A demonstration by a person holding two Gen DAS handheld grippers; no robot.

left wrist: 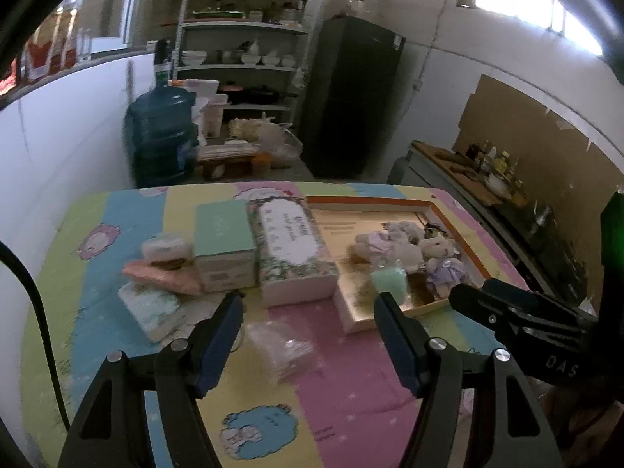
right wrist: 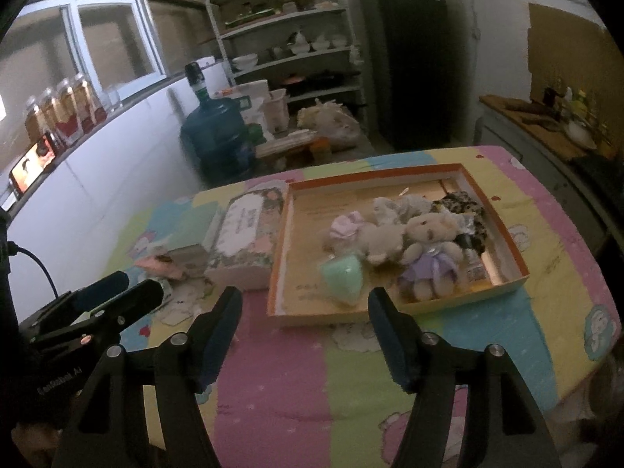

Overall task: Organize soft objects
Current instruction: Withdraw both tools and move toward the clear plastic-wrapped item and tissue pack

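Both tools (left wrist: 308, 304) (right wrist: 304, 300) tilted down, agape.

This is a home kitchen or pantry room. A white shelf rack (left wrist: 249, 39) holds bowls, pots and pans, a dark fridge (left wrist: 353, 93) stands beside it, and a blue water jug (left wrist: 162, 132) sits on the floor. A side counter (left wrist: 464, 171) carries what look like blurred condiment bottles (left wrist: 497, 162).

"OA5" — right tongs' (left wrist: 518, 312) body
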